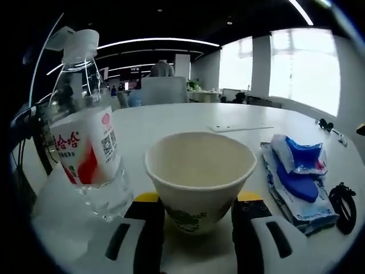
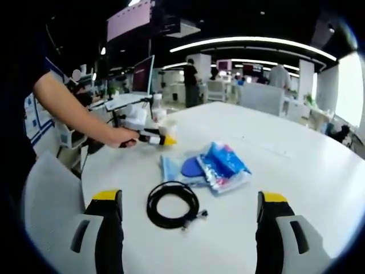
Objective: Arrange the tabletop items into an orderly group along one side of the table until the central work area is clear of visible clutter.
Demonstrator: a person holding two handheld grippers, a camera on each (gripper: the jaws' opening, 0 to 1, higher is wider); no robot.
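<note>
A white paper cup (image 1: 199,171) stands on the white table (image 1: 188,117), its base between my left gripper's (image 1: 198,197) jaws, which press against it on both sides. A clear water bottle (image 1: 85,131) with a red and white label stands just left of the cup. Blue and white packets (image 1: 296,171) lie to the right, with a black cable (image 1: 342,206) beyond them. In the right gripper view, my right gripper (image 2: 188,220) hangs open over the coiled black cable (image 2: 172,204). The packets (image 2: 214,165) lie behind the coil. Farther back, a hand holds the left gripper (image 2: 154,138) by the bottle (image 2: 157,111).
A person's arm (image 2: 74,108) reaches in from the left over the table edge. A grey chair (image 2: 45,188) stands at that edge. A flat white sheet (image 1: 239,127) lies farther back on the table. Monitors and desks stand beyond the table.
</note>
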